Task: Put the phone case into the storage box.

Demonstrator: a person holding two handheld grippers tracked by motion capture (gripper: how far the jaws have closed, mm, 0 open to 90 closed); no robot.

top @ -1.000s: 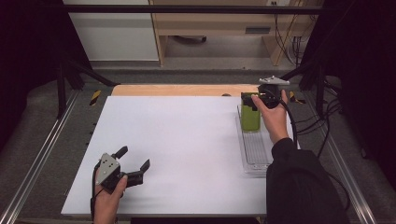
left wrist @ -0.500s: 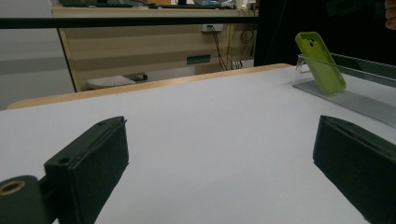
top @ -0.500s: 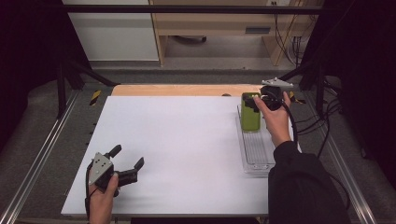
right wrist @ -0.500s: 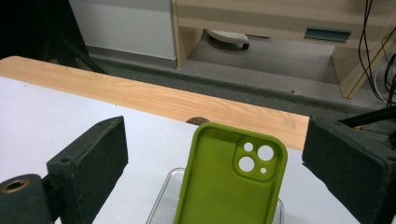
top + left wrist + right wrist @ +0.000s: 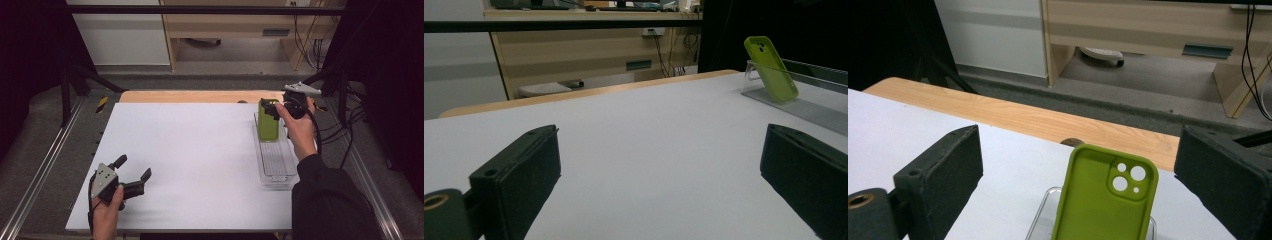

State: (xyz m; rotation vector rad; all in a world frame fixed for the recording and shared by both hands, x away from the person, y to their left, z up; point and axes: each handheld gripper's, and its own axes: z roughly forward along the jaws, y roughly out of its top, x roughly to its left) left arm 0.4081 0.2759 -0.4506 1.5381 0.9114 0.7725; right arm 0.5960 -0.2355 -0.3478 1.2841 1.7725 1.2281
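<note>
A green phone case (image 5: 268, 121) stands tilted at the far end of a clear plastic tray (image 5: 276, 167) on the white surface (image 5: 200, 150). The right claw (image 5: 272, 109) hovers just above the case, jaws apart. The left claw (image 5: 134, 174) rests near the surface's front-left corner, jaws wide apart.

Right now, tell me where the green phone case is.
In the high view, the green phone case stands tilted at the far end of the clear tray on the table's right side, just before the open right gripper.

Lime-green phone case (image 5: 1100, 200), clear ribbed tray (image 5: 276, 162), white table (image 5: 190, 150).
</note>
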